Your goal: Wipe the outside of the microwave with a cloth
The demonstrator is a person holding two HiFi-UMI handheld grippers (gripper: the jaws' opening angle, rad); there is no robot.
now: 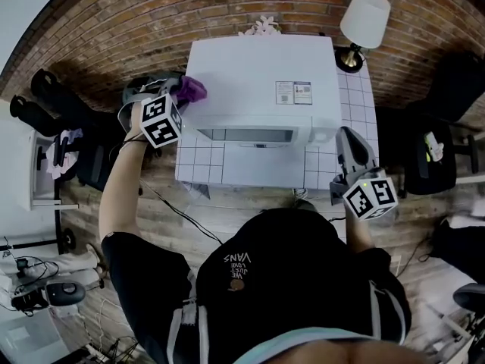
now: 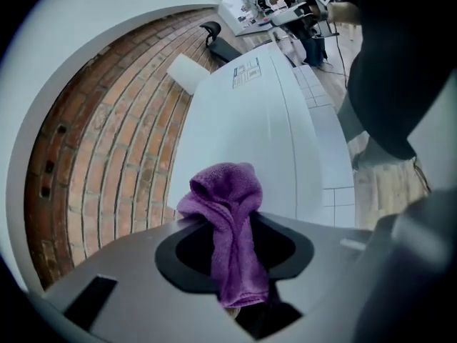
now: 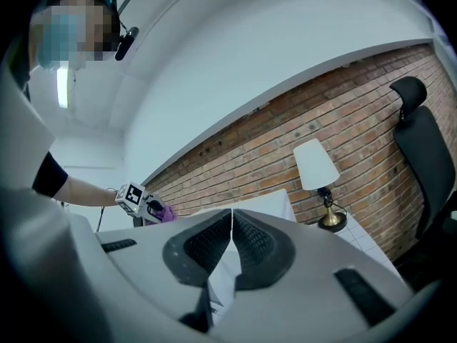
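The left gripper (image 2: pixel 235 266) has its 2 jaws clamped on a purple cloth (image 2: pixel 226 204). The cloth's lower end disappears down between them, and its bunched upper end stands out past the tips at the left edge of the microwave (image 2: pixel 250 131) top. Whether the bunch actually presses on the casing cannot be made out. In the head view the left gripper (image 1: pixel 179 95) sits at the microwave's (image 1: pixel 261 78) rear left corner with the cloth (image 1: pixel 192 89) poking over that edge; the microwave's left wall is out of sight there.

The right gripper (image 3: pixel 230 240) has its 2 jaws closed with only a hairline slit between them and nothing in it. They cover most of the microwave in that view. In the head view the right gripper (image 1: pixel 346 136) is just beside the microwave's front right corner, over the tiled table (image 1: pixel 203 174).

The left arm reaches forward, nearly straight, along the microwave's left side. The right arm is bent close in, largely hidden under the person's shoulder.

A lamp (image 1: pixel 364 18) stands behind the microwave's right rear corner, against the brick wall (image 1: pixel 144 21).
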